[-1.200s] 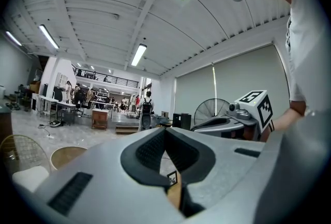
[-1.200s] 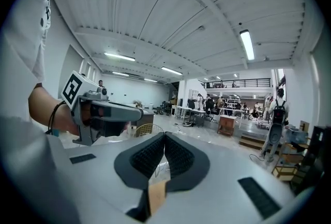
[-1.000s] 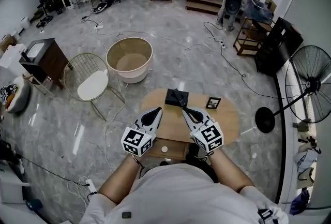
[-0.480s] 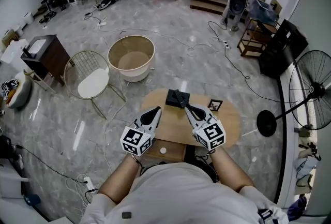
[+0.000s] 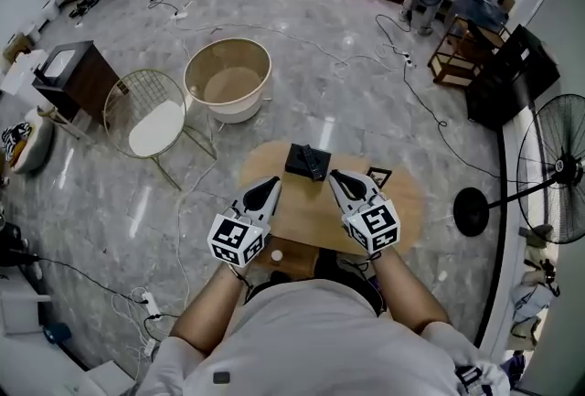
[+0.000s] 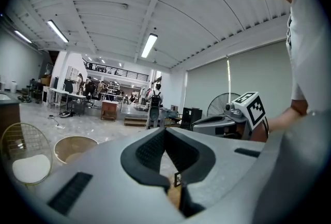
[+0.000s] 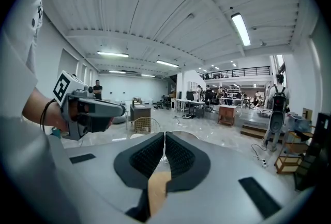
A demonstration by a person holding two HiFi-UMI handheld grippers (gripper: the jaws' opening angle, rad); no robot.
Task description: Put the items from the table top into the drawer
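Note:
A small round wooden table point(image 5: 311, 216) stands in front of me. At its far side lies a black box point(image 5: 300, 159) with a black remote point(image 5: 315, 162) across it. A small dark picture frame point(image 5: 377, 176) stands at the far right and shows between the left jaws as well point(image 6: 177, 180). Under the near edge is the drawer front with a white knob point(image 5: 277, 254). My left gripper point(image 5: 272, 184) hovers over the table's left part, shut and empty point(image 6: 165, 132). My right gripper point(image 5: 335, 176) hovers just right of the box, also shut and empty point(image 7: 164, 137).
A beige round tub point(image 5: 228, 90) and a wire chair with a white seat point(image 5: 154, 127) stand on the floor beyond the table to the left. A standing fan point(image 5: 548, 170) is at the right. Cables point(image 5: 430, 111) run across the floor.
Both grippers have drawn back toward me and sunk slightly. The right gripper's tip, which was at the remote on the black box, now stands clear of it to the right.

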